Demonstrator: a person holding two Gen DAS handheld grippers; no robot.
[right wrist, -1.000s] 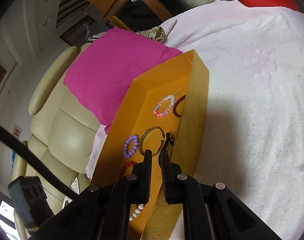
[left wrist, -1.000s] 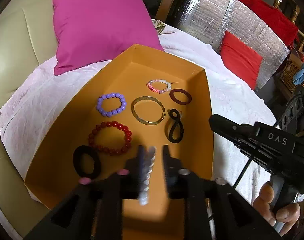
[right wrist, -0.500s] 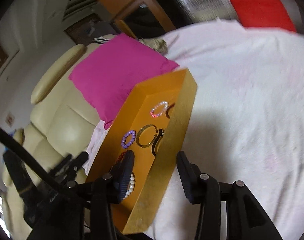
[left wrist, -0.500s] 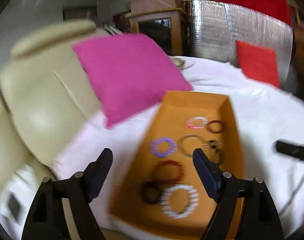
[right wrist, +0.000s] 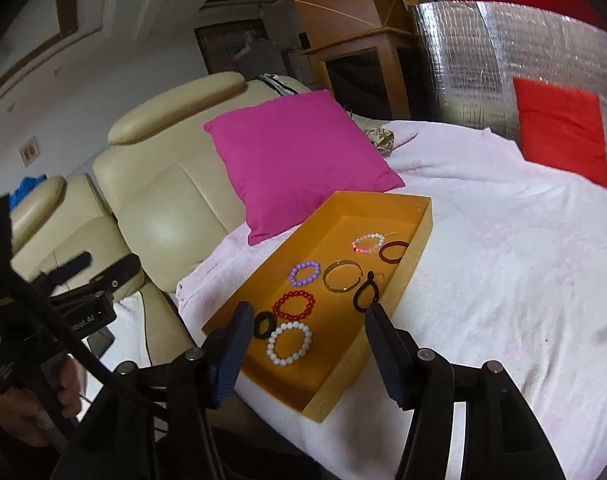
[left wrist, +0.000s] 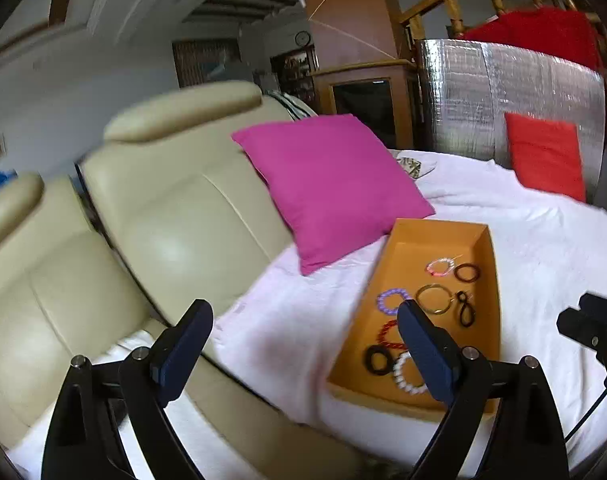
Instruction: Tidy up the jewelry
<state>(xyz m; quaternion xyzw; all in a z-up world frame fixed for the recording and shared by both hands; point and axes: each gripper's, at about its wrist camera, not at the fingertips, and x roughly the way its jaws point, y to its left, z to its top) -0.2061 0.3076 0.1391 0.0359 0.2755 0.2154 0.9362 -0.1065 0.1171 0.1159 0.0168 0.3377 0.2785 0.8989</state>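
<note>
white bracelet [left wrist: 408, 376] part-hidden, sofa [left wrist: 151, 216] blurred

I am making out only one scrap of lettering: pale characters on the black body of my left gripper [right wrist: 69, 270], seen from the right wrist camera, ending in "AI"; the letters before it are blurring too much to read. Nothing else is showing legible text.

Both wrist cameras look forward and downward between their own fingers from above the bed's near edge, the left one farther left, sharing the orange tray [left wrist: 488, 264] [right wrist: 417, 248], pink cushion [left wrist: 335, 184] [right wrist: 295, 160] and cream headboard [left wrist: 175, 208] [right wrist: 163, 184].
</note>
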